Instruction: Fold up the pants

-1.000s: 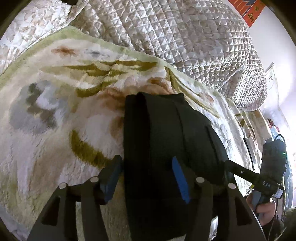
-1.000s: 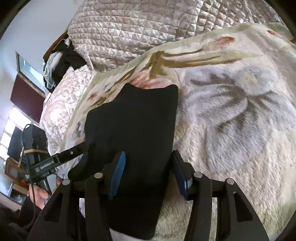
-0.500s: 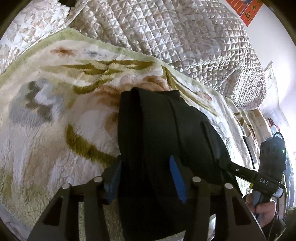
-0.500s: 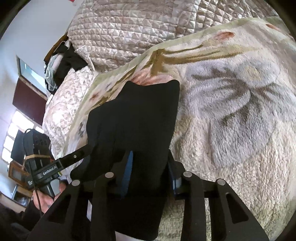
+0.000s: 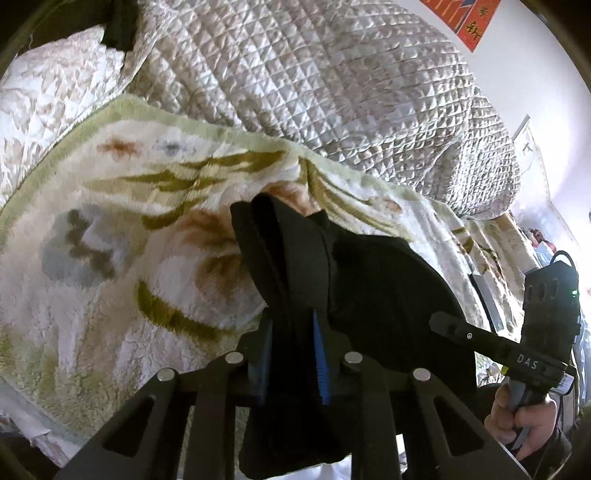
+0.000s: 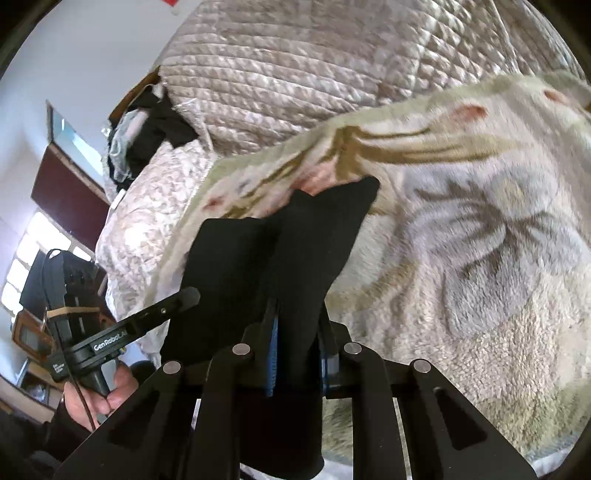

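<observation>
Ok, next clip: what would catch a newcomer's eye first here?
The black pants dominate the middle of both views, bunched up and pinched at the near edge by the left hand-held gripper and the right hand-held gripper. Under them spreads a fluffy floral blanket, with a shiny quilted cover heaped behind it.

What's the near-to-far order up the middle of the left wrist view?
Left tongs shut on the black pants → floral fleece blanket → quilted comforter → red wall hanging.
</observation>
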A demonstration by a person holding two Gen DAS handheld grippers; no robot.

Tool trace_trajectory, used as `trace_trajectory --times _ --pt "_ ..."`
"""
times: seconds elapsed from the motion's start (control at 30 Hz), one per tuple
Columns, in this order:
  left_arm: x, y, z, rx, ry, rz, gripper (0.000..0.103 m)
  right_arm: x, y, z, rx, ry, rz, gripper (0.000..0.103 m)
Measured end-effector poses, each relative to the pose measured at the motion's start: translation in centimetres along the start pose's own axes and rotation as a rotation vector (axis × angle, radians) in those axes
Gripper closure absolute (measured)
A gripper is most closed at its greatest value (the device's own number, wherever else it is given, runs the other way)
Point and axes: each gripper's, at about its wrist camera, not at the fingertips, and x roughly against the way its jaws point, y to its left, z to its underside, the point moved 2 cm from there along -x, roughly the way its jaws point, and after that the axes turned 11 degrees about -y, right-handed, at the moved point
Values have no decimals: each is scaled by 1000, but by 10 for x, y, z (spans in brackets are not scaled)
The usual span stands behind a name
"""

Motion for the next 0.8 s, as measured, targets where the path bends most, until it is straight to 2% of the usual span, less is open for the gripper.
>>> trace_trajectory --times 0.2,0.37,0.8 --pt "4 1 -6 4 -14 7 82 2 10 -4 8 -12 -15 87" --pt "3 4 -24 -13 -45 3 82 -5 25 -19 44 -29 -42 87" --pt "-39 41 -95 -63 -110 -59 82 -84 40 -72 83 -72 -70 87"
